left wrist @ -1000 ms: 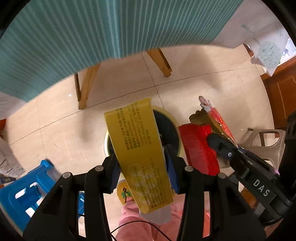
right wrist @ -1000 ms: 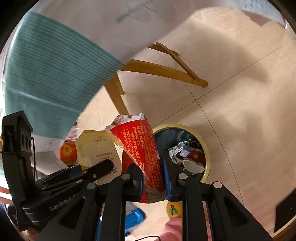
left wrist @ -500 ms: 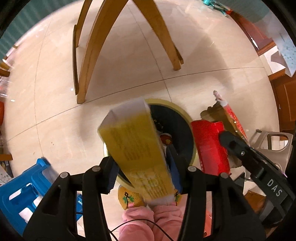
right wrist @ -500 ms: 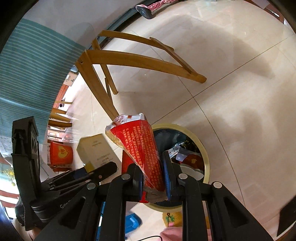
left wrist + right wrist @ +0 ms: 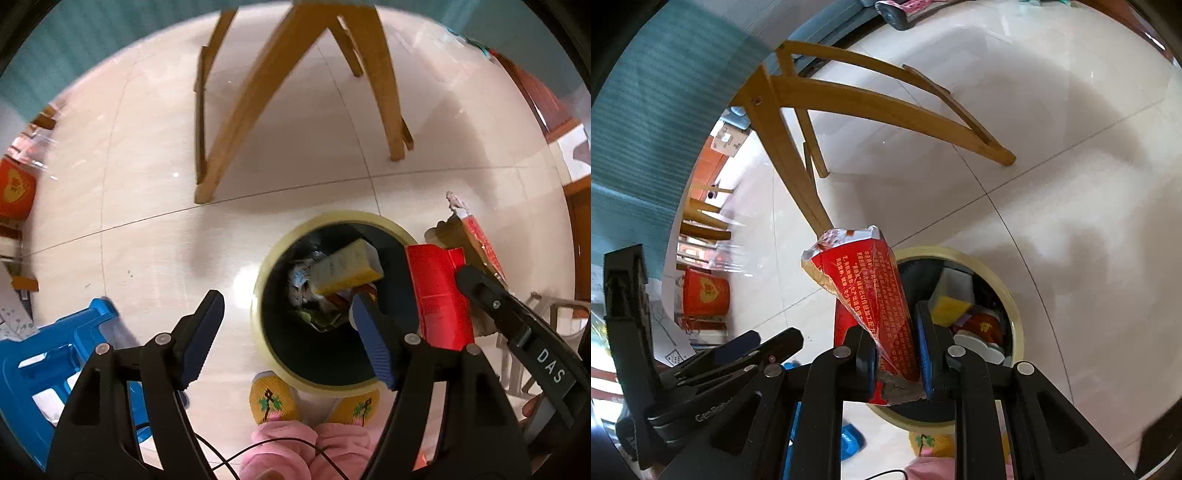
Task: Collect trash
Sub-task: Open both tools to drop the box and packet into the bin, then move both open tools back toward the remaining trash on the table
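A round trash bin [image 5: 271,258] with a pale yellow rim stands on the tiled floor; it also shows in the right wrist view [image 5: 1015,306]. A yellow box [image 5: 347,267] lies inside it on other trash, and shows in the right wrist view [image 5: 951,297]. My left gripper [image 5: 291,332] is open and empty above the bin's near left rim. My right gripper [image 5: 897,354] is shut on a red box [image 5: 875,291] with a torn top, held just left of the bin. That red box [image 5: 439,291] shows at the right of the left wrist view.
A wooden chair's legs [image 5: 258,96] stand on the floor beyond the bin. A blue plastic stool [image 5: 40,354] is at the lower left. My feet in yellow slippers [image 5: 273,402] are right by the bin. A red tin [image 5: 705,291] sits further left.
My left gripper opened and let go of the yellow box, which dropped into the bin. Both cameras tilted down toward the floor. The right gripper kept its hold on the red box.
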Tool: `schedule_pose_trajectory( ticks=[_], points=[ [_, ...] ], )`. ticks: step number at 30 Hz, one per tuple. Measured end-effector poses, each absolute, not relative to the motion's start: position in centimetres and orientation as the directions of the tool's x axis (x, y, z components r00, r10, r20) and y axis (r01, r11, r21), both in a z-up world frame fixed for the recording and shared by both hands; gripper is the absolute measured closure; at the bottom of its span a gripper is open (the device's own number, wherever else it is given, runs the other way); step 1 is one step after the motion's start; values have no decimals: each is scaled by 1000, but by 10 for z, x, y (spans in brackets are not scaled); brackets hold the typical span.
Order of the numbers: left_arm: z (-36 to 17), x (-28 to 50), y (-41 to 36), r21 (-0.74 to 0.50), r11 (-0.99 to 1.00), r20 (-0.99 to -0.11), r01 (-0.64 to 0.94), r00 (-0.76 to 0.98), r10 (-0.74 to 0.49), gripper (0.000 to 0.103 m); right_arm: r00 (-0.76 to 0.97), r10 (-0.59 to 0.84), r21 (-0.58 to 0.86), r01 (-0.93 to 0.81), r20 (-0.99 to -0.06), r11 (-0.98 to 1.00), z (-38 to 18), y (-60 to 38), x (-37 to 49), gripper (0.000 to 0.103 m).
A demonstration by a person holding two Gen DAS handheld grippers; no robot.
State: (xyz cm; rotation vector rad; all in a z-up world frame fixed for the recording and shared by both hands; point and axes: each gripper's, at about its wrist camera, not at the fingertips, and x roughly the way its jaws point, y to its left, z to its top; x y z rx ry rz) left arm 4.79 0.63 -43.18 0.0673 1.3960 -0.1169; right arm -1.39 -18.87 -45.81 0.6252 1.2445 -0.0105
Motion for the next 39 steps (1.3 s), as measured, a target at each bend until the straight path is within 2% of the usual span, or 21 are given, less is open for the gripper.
schedule_pose_trajectory(
  ticks=[4,6,10,15,26,34,39],
  points=[
    [-424,44,17,-6,996,-981,94,193,-24,33,332,324,427,313,-886,848,-458,-178,-5,83],
    [-420,42,21,5,996,-979,84,204,-12,32,326,324,423,303,-888,854,-458,-173,-1,70],
    [-410,39,25,15,998,-976,65,218,0,32,330,327,424,287,-885,859,-453,-166,5,65],
    [-396,36,29,14,998,-974,57,226,1,32,331,321,417,279,-888,865,-442,-162,4,49],
    [-325,21,29,4,998,-970,55,243,-10,32,326,305,398,272,-895,876,-376,-164,-7,48],
    [-223,3,22,-14,998,-964,64,265,-30,32,350,287,382,244,-892,891,-272,-165,-21,48],
    [-140,-12,14,-34,993,-949,112,307,-67,32,386,276,370,195,-880,908,-191,-163,-35,48]
  ],
)
